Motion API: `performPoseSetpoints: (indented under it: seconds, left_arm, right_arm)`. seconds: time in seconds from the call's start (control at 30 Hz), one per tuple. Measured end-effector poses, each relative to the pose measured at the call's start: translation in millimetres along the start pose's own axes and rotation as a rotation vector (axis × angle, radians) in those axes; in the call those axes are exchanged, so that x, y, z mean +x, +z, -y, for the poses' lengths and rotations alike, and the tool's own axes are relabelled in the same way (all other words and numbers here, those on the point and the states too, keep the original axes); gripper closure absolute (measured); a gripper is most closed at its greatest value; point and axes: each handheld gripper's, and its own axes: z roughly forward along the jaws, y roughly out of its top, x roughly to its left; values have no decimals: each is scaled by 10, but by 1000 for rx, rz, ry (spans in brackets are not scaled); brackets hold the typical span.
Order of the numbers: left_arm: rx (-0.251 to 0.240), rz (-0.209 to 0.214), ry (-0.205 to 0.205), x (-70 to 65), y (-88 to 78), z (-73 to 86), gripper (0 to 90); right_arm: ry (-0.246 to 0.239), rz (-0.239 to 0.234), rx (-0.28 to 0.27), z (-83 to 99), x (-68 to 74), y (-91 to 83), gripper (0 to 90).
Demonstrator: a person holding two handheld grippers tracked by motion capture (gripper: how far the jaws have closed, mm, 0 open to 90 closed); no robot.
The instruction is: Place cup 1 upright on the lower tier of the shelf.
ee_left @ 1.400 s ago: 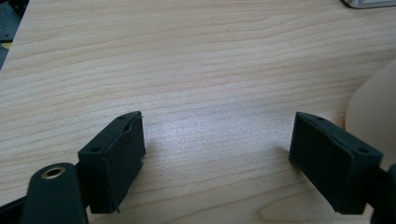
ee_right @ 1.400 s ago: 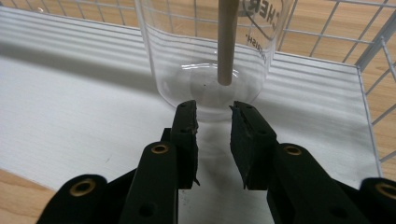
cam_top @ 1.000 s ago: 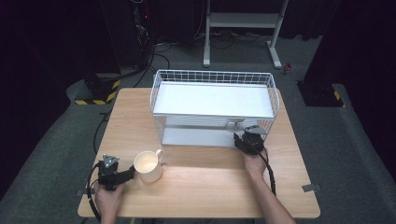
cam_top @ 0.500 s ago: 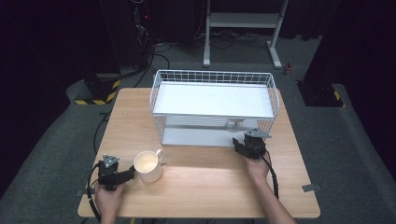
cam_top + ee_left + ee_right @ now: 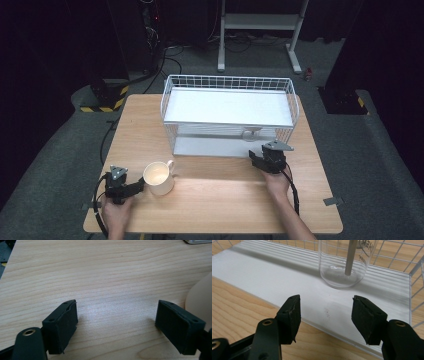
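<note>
A cream mug (image 5: pixel 159 178) stands on the wooden table (image 5: pixel 220 192) at the front left. My left gripper (image 5: pixel 138 187) lies just left of it, open, with bare wood between its jaws (image 5: pixel 117 315) and the mug (image 5: pixel 200 297) at the right edge. A clear glass (image 5: pixel 342 265) stands upright on the lower white shelf (image 5: pixel 274 267) of a wire rack (image 5: pixel 230 80). My right gripper (image 5: pixel 325 307) is open in front of that shelf's edge, short of the glass (image 5: pixel 251 133). Its jaws have just been opening, and nothing is between them.
The white wire rack takes up the back middle of the table, with an upper white shelf (image 5: pixel 227 105) and wire walls at the sides. A pale vertical rod (image 5: pixel 349 257) crosses the glass. Bare wood lies between the two hands.
The right gripper's jaws stand wider than a second ago, and that hand has edged slightly back from the rack. The left gripper and the mug have not moved.
</note>
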Motion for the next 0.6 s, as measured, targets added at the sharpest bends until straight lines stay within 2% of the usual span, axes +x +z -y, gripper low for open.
performPoseSetpoints:
  seconds: [0.6]
  left_arm:
    - [0,0,0,-1,0,0,182]
  right_arm:
    - [17,-23,-25,99,-59,-184,398]
